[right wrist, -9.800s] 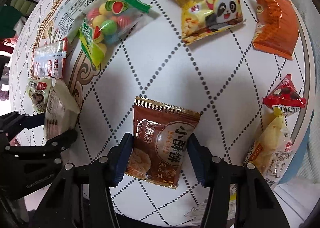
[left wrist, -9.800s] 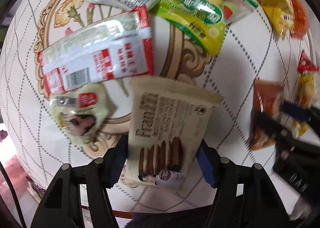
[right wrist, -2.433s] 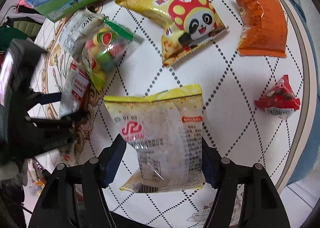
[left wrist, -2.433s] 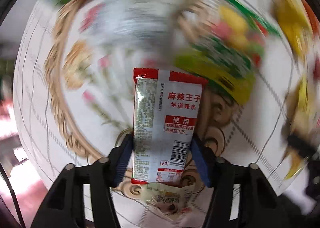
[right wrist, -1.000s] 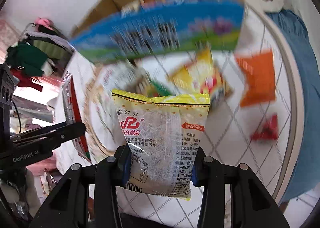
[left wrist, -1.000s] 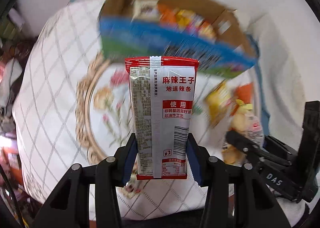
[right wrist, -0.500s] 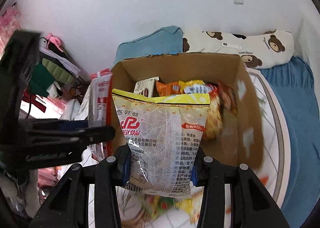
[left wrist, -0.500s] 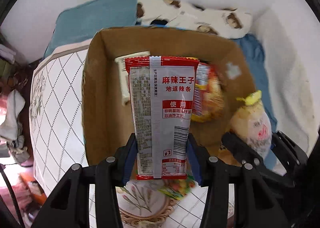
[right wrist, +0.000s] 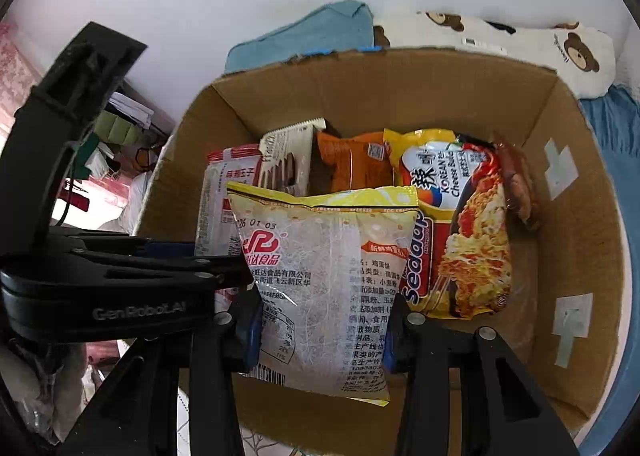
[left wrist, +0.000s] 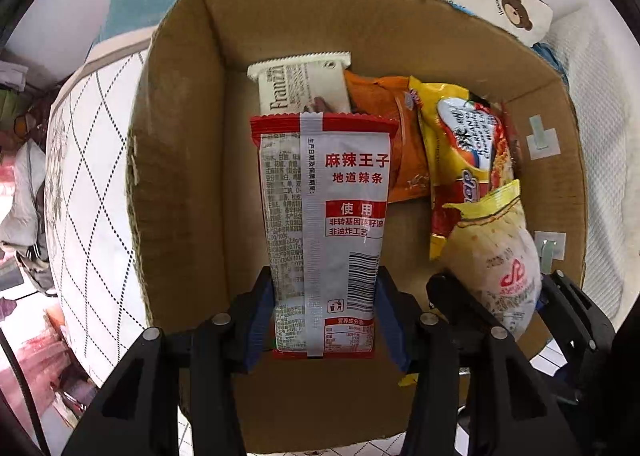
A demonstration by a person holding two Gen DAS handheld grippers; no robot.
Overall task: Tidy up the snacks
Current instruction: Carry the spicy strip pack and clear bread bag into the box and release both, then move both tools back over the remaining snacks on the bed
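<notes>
A brown cardboard box (left wrist: 180,136) fills both views from above. My left gripper (left wrist: 324,296) points straight down into it and holds a red and silver spicy-strip packet (left wrist: 324,196) upright. Its jaws are opening, and the blue pads still touch the packet's edges. Just to the right, my right gripper (right wrist: 320,324) is shut on a yellow-topped clear bag of egg cakes (right wrist: 324,276), also over the box. In the right wrist view the left gripper (right wrist: 216,256) and its packet (right wrist: 218,200) sit at the bag's left.
Inside the box stand a cream Franzzi biscuit pack (left wrist: 304,84), an orange bag (left wrist: 384,136) and a yellow Korean noodle pack (left wrist: 468,152). The diamond-patterned tablecloth (left wrist: 92,176) lies left of the box. A blue cloth (right wrist: 312,36) and a bear-print pillow (right wrist: 500,40) lie behind it.
Both grippers carried their packets from over the table to above the box, then sank toward it. The box interior now looks closer and larger.
</notes>
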